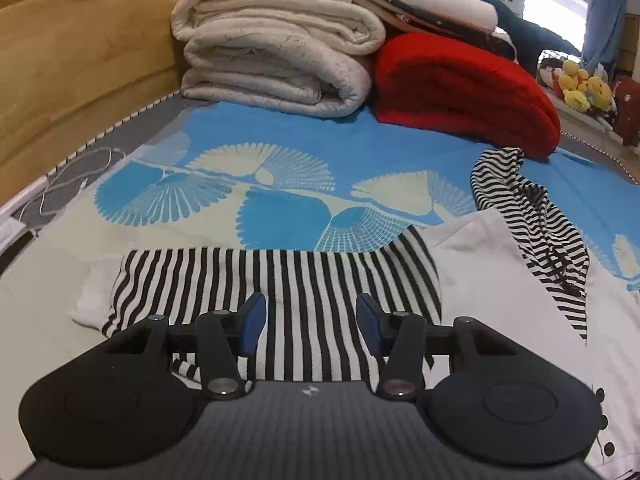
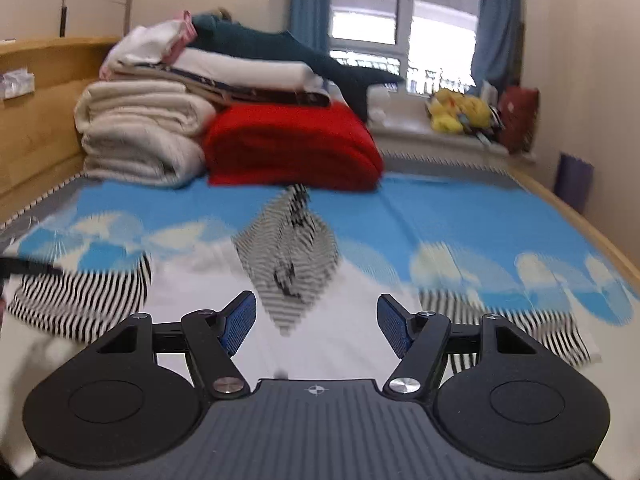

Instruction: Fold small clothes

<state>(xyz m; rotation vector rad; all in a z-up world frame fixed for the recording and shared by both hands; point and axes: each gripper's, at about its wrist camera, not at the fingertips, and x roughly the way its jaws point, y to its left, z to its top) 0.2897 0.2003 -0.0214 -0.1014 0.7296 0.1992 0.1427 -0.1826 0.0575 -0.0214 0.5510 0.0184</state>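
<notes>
Two claws in play, both over a bed with a small garment spread on it. Up close in the left wrist view, the left claw point(image 1: 310, 322) sits low over the striped sleeve point(image 1: 280, 280) of the garment, blue pads apart with the stripes showing between them. Can't see the pads actually pinching the cloth, so I'd call it parted, not gripping. Right next to that sleeve is the white body of the garment point(image 1: 480, 264), with a bunched-up black-and-white striped bit point(image 1: 532, 224) flopped across it, and a couple of dark buttons point(image 1: 608, 448) down at the right edge.

Right wrist view is pretty blurry. The right claw point(image 2: 316, 324) is wide open with nothing between its pads, above the white middle of the garment. The bunched striped bit shows just ahead of it, and the other striped sleeve point(image 2: 520, 320) lies off to its right.

Under it all is the blue bedspread point(image 1: 360, 148) with pale fan shapes. A white cable point(image 1: 76, 184) lies at the left edge. Further back: a stack of cream blankets point(image 1: 276, 60), a folded red blanket point(image 1: 468, 88) beside it, and a wooden headboard point(image 1: 80, 72). Way back, yellow plush toys point(image 2: 460, 114) on the window sill, with blue curtains point(image 2: 496, 20).
</notes>
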